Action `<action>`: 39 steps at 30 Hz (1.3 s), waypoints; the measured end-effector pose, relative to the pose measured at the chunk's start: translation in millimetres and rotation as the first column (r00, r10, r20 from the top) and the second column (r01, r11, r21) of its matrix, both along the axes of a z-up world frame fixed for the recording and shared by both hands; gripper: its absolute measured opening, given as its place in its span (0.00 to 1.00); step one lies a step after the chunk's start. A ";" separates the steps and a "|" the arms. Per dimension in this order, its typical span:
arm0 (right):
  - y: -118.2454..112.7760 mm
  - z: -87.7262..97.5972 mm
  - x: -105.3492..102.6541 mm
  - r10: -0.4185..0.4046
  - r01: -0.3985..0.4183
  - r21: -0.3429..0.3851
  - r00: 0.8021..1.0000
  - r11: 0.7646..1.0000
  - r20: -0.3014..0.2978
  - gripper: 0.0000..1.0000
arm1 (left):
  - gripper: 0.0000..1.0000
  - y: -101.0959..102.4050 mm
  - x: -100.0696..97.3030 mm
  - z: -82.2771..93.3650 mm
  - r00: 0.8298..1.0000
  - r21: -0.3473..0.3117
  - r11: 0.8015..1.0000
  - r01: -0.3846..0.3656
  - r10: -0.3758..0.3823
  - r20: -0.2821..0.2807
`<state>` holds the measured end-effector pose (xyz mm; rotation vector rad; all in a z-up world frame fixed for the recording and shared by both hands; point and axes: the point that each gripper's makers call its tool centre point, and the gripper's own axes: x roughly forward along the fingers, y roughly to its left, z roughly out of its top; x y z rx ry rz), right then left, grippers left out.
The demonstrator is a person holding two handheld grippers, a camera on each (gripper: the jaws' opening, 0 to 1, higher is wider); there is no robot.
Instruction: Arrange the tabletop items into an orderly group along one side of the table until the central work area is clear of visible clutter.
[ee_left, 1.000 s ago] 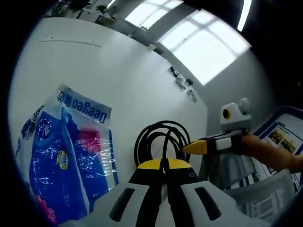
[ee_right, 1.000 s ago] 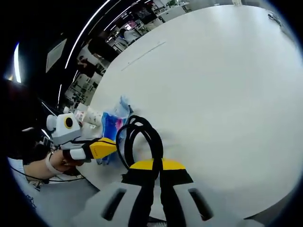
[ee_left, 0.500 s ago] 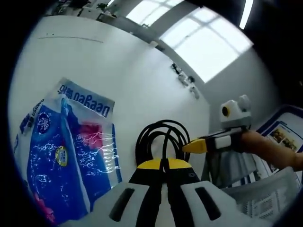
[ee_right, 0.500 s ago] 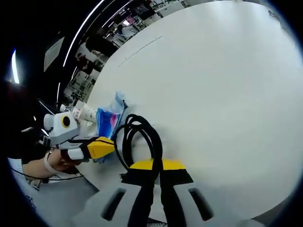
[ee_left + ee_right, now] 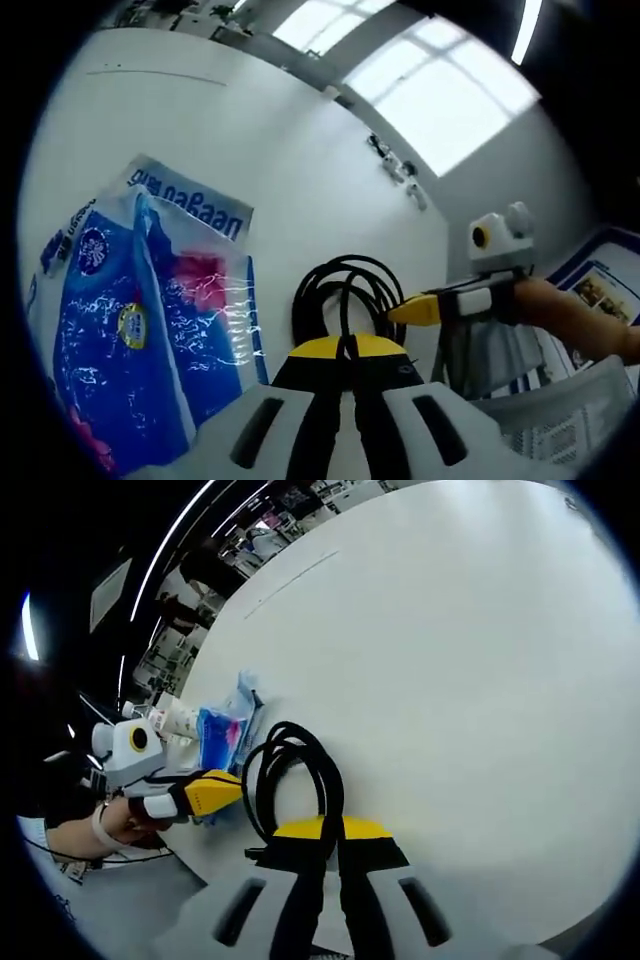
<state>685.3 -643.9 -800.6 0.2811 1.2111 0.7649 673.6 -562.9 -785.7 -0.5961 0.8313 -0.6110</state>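
Observation:
A coiled black cable point(image 5: 345, 290) rises from between my left gripper's point(image 5: 348, 347) yellow-tipped jaws, which are shut on it. My right gripper point(image 5: 415, 311) comes in from the right, held by a hand, its tip at the same coil. In the right gripper view, the cable point(image 5: 290, 775) loops up from my right gripper point(image 5: 330, 830), also shut on it, with my left gripper point(image 5: 212, 792) touching the coil from the left. A blue plastic tissue pack point(image 5: 140, 320) lies flat on the white table point(image 5: 250, 130), just left of the coil, and appears as the pack point(image 5: 222, 735) beyond it.
A white bottle-like item point(image 5: 175, 718) stands by the pack near the table edge. Small objects point(image 5: 398, 180) sit at the table's far edge. A grey mesh basket point(image 5: 560, 420) is off the table at lower right. Most of the tabletop point(image 5: 450, 660) is bare.
Both views have drifted slightly, so the pack sits a little differently in the picture. Both grippers stay shut on the cable coil.

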 end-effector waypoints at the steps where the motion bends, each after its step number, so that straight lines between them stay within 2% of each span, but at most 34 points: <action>1: -0.1 -0.6 0.4 -0.001 0.001 0.000 1.000 1.000 0.000 0.00 | 0.00 0.0 -0.1 -0.3 1.000 0.002 1.000 -0.001 0.001 0.002; 14: -1.1 -2.7 1.1 -0.012 0.012 0.009 1.000 1.000 0.004 0.02 | 0.00 2.2 3.9 -4.9 0.999 0.021 0.999 -0.032 0.032 0.016; 21: 0.1 0.3 -4.3 0.011 -0.011 0.010 0.999 1.000 0.031 0.04 | 0.00 2.0 4.0 -3.2 0.998 0.029 0.999 -0.041 0.040 0.040; 32: -2.2 4.0 -1.7 0.027 -0.029 0.021 0.997 0.999 0.067 0.08 | 0.06 0.9 7.1 5.1 0.996 0.014 0.999 -0.049 0.047 0.072; 39: -5.7 15.0 1.7 0.018 -0.022 0.038 0.995 0.999 0.101 0.09 | 0.15 -0.2 6.5 11.7 0.995 0.008 0.999 -0.036 0.035 0.098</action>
